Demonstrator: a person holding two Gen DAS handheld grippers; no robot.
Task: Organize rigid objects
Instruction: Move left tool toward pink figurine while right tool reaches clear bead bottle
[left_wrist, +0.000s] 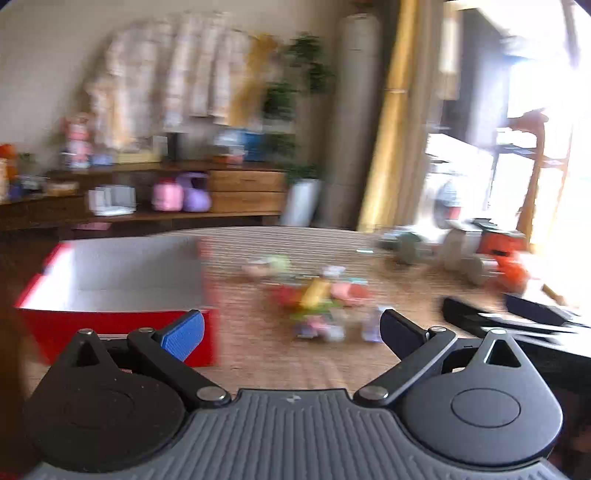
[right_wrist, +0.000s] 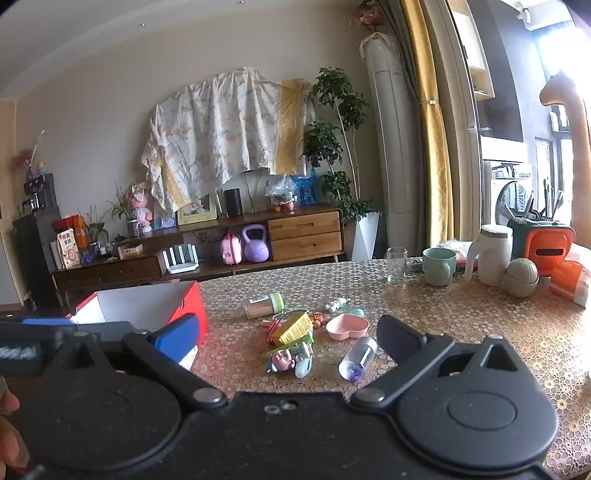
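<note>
Red box (right_wrist: 192, 302), white inside, open top: on the table (right_wrist: 480, 332) at 9 o'clock. Left gripper (left_wrist: 291, 328): jaws spread wide, nothing held, view blurred. Toy pile (right_wrist: 291, 332) at table centre, 12 o'clock of the right gripper (right_wrist: 288, 336): jar (right_wrist: 264, 304), yellow box (right_wrist: 293, 326), pink heart dish (right_wrist: 347, 326), small bottle (right_wrist: 358, 358). Right gripper: wide apart, empty. Green mug (right_wrist: 437, 266) at 2 o'clock.

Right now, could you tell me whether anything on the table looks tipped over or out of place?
Yes. A jar with a green lid and a small clear bottle lie on their sides among a loose heap of small toys beside the red box, which looks empty from here. The glass and green mug stand upright.
</note>
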